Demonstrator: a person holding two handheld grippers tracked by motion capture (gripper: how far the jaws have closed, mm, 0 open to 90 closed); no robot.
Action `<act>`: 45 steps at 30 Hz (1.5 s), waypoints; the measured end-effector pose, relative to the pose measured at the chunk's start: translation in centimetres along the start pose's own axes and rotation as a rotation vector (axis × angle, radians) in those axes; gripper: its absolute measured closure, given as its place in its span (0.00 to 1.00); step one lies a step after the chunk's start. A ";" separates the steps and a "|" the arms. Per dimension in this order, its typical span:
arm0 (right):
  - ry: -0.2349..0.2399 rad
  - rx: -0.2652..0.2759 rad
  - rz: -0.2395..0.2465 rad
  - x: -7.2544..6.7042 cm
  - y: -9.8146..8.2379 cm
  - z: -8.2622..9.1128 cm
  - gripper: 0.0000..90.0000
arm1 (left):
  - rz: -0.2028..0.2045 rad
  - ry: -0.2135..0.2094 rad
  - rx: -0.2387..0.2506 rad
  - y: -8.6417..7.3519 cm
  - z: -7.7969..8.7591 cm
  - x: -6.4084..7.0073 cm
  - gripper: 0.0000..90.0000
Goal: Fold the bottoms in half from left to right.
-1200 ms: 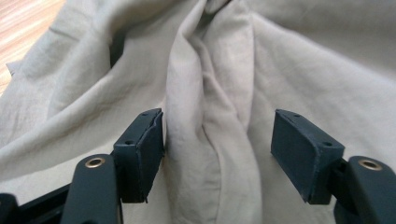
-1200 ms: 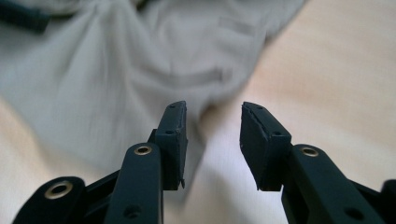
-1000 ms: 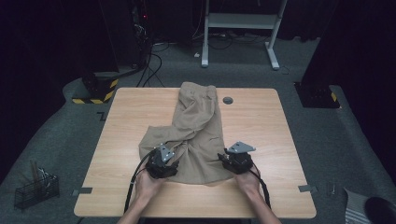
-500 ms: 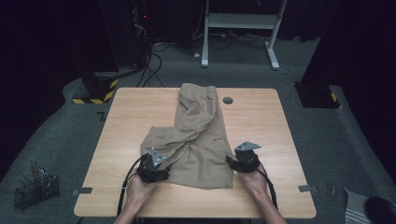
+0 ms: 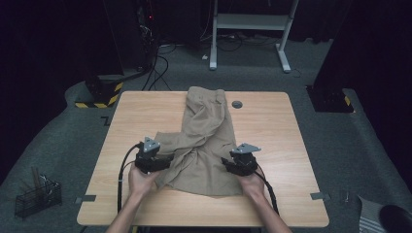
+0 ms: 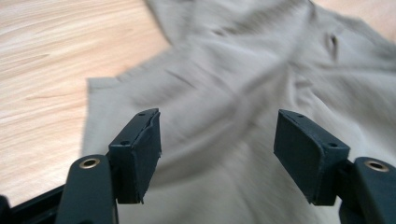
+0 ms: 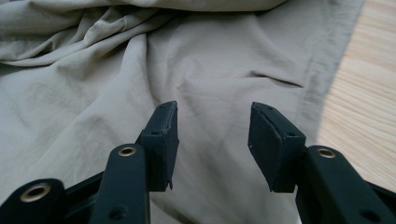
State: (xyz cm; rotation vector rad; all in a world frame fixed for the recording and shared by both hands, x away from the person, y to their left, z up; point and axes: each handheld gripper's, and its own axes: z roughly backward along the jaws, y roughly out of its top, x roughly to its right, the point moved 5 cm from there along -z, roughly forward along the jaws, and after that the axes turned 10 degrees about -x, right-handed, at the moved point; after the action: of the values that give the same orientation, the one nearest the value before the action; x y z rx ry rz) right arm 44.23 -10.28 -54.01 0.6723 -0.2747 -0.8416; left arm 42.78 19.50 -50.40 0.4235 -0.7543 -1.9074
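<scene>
Both grippers backed off the khaki trousers since a second ago: left gripper jaws spread, right gripper jaws just closing slightly, nothing pinched — likely regrasp next.

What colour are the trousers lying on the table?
Plain khaki beige, no pattern. The trousers show best in the right gripper view.

High view overhead, gripper views close — sharing trousers

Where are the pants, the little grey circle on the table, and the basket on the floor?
pants [image 5: 206,141], high view, on the wrinkled middle.
grey circle [image 5: 237,104], high view, on its centre.
basket [image 5: 36,199], high view, on its wire side.
</scene>
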 end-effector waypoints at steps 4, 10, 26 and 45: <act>0.008 -0.001 -0.007 -0.1 0.1 -0.5 0.59 | 0.066 0.027 -0.024 0.6 -1.2 -2.3 0.36; 0.002 -0.013 -0.002 -0.1 0.0 -0.7 0.59 | 0.172 0.071 -0.054 1.0 -3.1 -5.7 0.36; -0.043 -0.047 0.028 0.4 -0.9 -1.5 0.57 | 0.121 0.120 -0.147 0.2 -6.4 -6.3 0.51; -0.043 -0.047 0.030 0.4 -0.8 -1.6 0.54 | 0.048 -0.141 0.077 1.3 -1.6 -1.6 0.98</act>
State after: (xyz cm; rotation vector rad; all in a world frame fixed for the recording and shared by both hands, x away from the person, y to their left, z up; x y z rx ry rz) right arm 44.80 -10.30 -55.74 0.6053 -0.3023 -0.8320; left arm 45.27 20.05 -50.76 0.3172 -0.9250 -1.8821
